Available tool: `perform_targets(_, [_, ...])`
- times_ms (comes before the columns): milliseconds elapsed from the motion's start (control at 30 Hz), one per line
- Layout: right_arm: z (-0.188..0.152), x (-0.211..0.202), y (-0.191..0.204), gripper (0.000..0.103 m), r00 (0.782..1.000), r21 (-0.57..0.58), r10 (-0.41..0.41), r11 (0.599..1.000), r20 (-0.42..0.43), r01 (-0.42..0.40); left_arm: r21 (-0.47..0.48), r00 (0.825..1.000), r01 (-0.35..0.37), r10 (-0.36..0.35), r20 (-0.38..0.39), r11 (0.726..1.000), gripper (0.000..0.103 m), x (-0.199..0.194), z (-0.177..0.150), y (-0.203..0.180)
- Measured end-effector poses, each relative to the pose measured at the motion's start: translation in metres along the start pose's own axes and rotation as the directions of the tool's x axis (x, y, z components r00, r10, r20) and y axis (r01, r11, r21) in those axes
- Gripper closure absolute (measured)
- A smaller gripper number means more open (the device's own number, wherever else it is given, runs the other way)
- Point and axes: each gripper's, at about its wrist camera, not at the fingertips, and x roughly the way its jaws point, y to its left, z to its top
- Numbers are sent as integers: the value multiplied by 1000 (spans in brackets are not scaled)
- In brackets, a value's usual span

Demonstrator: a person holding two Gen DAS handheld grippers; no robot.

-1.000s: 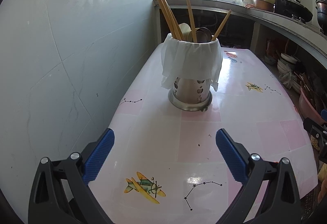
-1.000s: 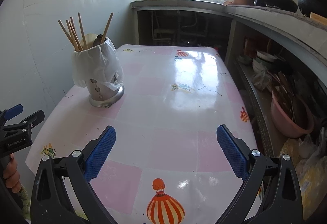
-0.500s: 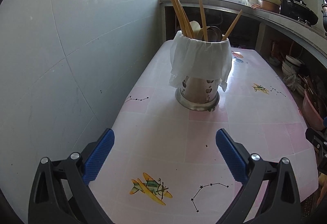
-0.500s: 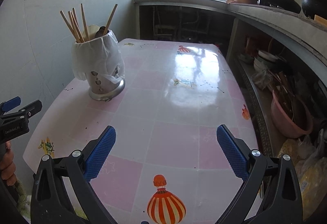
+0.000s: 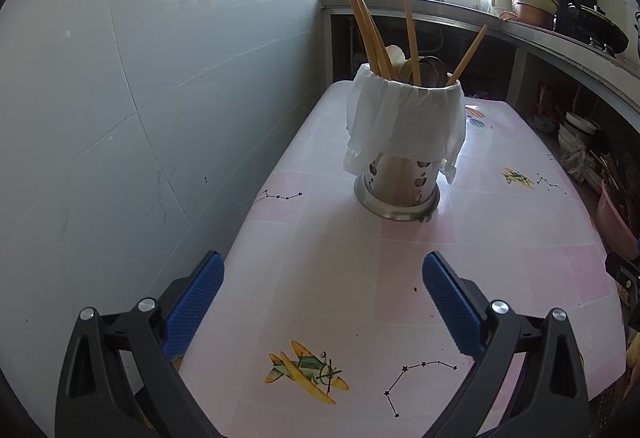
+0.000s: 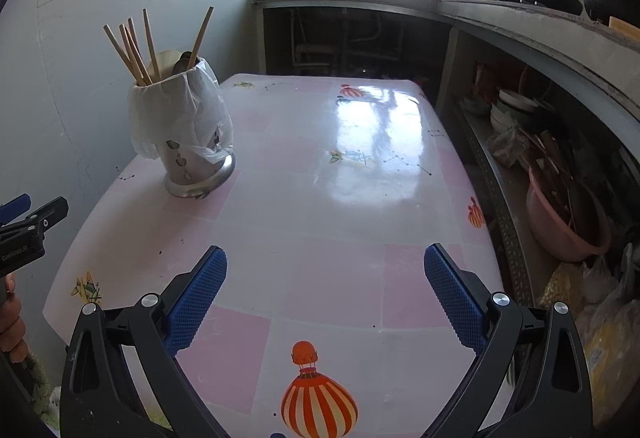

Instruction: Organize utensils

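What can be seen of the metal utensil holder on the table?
The utensil holder is a shiny metal cylinder with oval cut-outs and a flared base ring, standing upright on the pink-checked table near the tiled wall. A white plastic bag is draped over its rim and hangs partway down its sides. Wooden chopsticks lean out of the top beside a pale spoon and a dark metal one. Neither gripper touches it.

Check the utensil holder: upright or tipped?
Upright. The utensil holder stands with its base ring flat on the table; chopsticks stick up from it.
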Motion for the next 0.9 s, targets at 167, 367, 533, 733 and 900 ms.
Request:
perform_targets(167, [1, 1, -2, 8, 1000, 3, -6, 1000, -3, 6, -6, 1000, -7, 7, 1, 1000, 6, -1, 0, 4])
perform_targets(367, [2, 0, -6, 8, 1000, -3, -24, 1000, 5, 24, -10, 1000, -7, 7, 1, 1000, 6, -1, 0, 5])
perform_targets(533, [3, -1, -15, 8, 999, 6, -47, 999, 12, 47, -8, 1000, -5, 5, 2, 1000, 6, 1, 1, 5])
perform_targets(733, [3, -2, -22, 8, 998, 19, -59, 998, 15, 58, -8, 1000, -1, 2, 1, 1000, 6, 0, 0, 4])
perform_targets(900, [3, -2, -20, 8, 998, 13, -54, 998, 16, 54, -7, 1000, -2, 2, 0, 1000, 6, -1, 0, 4])
